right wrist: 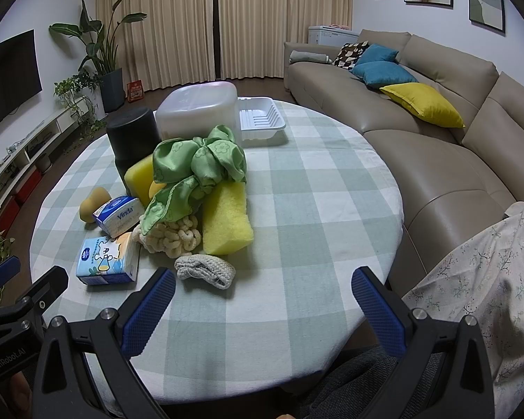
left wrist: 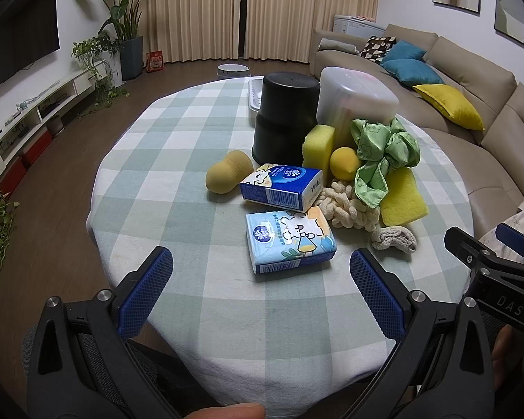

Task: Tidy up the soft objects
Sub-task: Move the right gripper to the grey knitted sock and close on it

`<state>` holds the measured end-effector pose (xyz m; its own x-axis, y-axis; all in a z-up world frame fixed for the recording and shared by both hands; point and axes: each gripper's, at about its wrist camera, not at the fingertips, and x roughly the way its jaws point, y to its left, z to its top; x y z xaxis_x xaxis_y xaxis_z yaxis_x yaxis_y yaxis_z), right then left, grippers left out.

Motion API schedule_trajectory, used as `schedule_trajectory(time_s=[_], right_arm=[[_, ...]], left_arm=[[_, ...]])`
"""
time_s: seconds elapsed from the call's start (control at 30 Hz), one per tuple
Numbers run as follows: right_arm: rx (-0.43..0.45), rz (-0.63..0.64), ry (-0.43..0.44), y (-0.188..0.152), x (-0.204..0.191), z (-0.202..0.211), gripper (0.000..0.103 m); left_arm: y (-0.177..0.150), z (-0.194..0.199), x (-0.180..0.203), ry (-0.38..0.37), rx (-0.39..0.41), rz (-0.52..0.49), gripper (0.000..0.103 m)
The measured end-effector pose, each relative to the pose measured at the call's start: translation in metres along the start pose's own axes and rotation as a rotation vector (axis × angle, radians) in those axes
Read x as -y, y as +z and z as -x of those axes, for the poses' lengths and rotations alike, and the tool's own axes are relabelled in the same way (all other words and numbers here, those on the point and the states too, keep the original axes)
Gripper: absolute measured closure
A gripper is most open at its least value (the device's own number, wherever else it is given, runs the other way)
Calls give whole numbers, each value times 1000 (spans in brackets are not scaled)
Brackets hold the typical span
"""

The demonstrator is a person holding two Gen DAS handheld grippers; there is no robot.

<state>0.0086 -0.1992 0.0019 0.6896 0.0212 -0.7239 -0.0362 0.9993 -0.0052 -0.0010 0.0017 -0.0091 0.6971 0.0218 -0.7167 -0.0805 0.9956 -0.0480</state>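
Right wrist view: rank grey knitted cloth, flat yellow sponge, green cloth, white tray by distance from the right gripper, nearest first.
From the right gripper:
1. Grey knitted cloth, just ahead, by the left jaw.
2. Flat yellow sponge, behind it.
3. Green cloth, atop the pile.
4. White tray, far edge of the table.
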Motion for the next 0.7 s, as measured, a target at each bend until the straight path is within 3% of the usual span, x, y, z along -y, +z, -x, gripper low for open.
schedule_trajectory(time_s=[0.27, 0.7], right_arm=[[2, 3, 9, -1, 1, 0, 0], [-41, 45, 156, -7, -6, -22, 0]], left_arm=[[-8, -5, -3, -35, -5, -30, 0], [-13, -34, -22, -144, -75, -38, 1]])
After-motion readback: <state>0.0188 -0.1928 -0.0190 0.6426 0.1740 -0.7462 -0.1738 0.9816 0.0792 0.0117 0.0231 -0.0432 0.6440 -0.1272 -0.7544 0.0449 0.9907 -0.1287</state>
